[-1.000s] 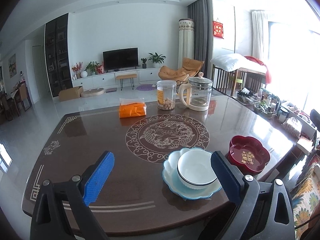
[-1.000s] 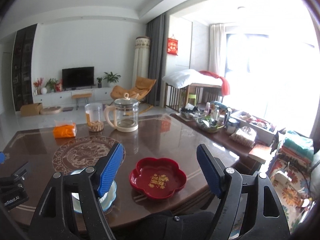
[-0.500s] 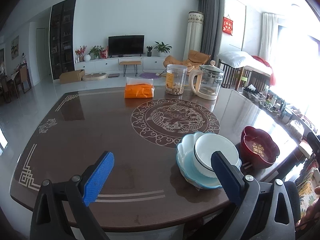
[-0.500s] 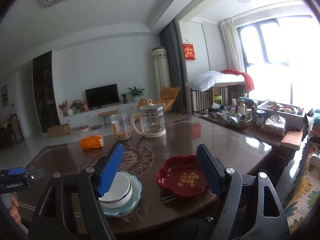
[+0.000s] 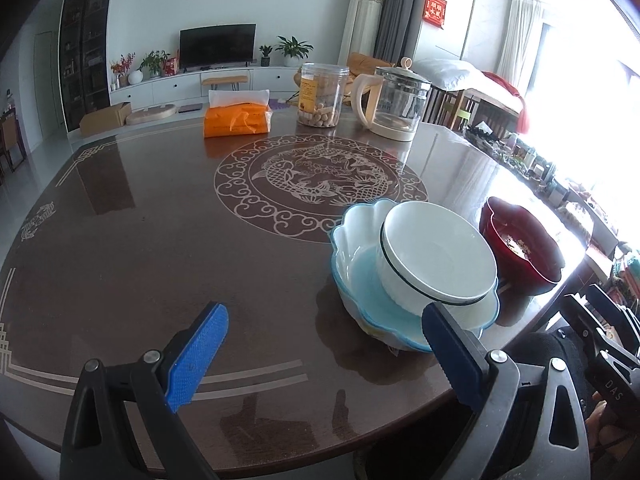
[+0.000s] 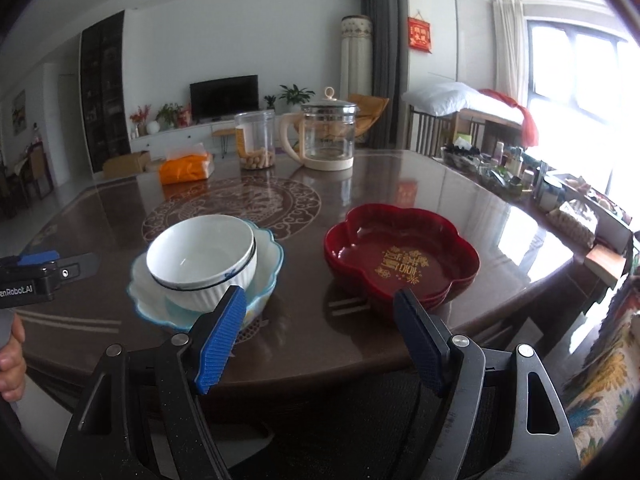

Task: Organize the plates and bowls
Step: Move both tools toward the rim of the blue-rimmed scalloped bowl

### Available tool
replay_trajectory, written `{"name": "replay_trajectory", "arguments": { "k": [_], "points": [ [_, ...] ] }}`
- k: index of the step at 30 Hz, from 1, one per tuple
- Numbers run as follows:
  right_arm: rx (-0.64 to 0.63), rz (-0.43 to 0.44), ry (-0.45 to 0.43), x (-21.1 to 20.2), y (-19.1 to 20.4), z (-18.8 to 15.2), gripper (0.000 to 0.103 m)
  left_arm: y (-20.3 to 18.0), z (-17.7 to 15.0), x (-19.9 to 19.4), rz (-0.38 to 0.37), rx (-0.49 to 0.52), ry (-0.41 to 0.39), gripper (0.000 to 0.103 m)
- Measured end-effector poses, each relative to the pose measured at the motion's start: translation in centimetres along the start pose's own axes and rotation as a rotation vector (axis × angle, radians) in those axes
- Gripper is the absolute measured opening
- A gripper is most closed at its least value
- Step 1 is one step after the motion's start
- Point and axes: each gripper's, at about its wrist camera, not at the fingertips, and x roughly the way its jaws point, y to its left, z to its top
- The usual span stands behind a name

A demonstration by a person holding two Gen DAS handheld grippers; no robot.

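Landmark: round fish medallion [image 5: 320,188] inlaid at the bench [image 5: 140,248] centre.
White bowl [image 5: 436,256]: nested, tilted, inside the pale blue scalloped dish [image 5: 360,280]; the pair sits at the medallion's near-right rim.
Red lobed plate [image 6: 400,260]: right of the medallion, just beside the blue dish, not touching it; gold characters inside.
Left gripper [image 5: 320,348]: jaws wide apart, holding nothing; right pad overlaps the blue dish's near edge in view, contact cannot be told.
Right gripper [image 6: 320,336]: jaws wide apart, empty, near side of the medallion, facing the gap between blue dish and red plate.
Beyond the medallion: orange tissue pack [image 5: 236,118], clear jar [image 5: 320,96], glass kettle [image 5: 396,104].
Person: a hand [image 6: 12,360] at the right wrist view's left edge.
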Motion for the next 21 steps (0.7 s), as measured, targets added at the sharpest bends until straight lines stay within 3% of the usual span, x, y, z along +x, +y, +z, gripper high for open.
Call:
{"name": "replay_trajectory", "arguments": {
  "k": [7,21],
  "points": [
    [-0.031,0.021,0.008,0.7,1.7,0.0,0.079,1.8,1.3,2.1,-0.048,-0.068,0.075,0.097],
    [0.047,-0.009,0.052,0.4,0.9,-0.2,0.079,1.7,2.4,3.0,-0.1,-0.032,0.119,0.097]
  ]
}}
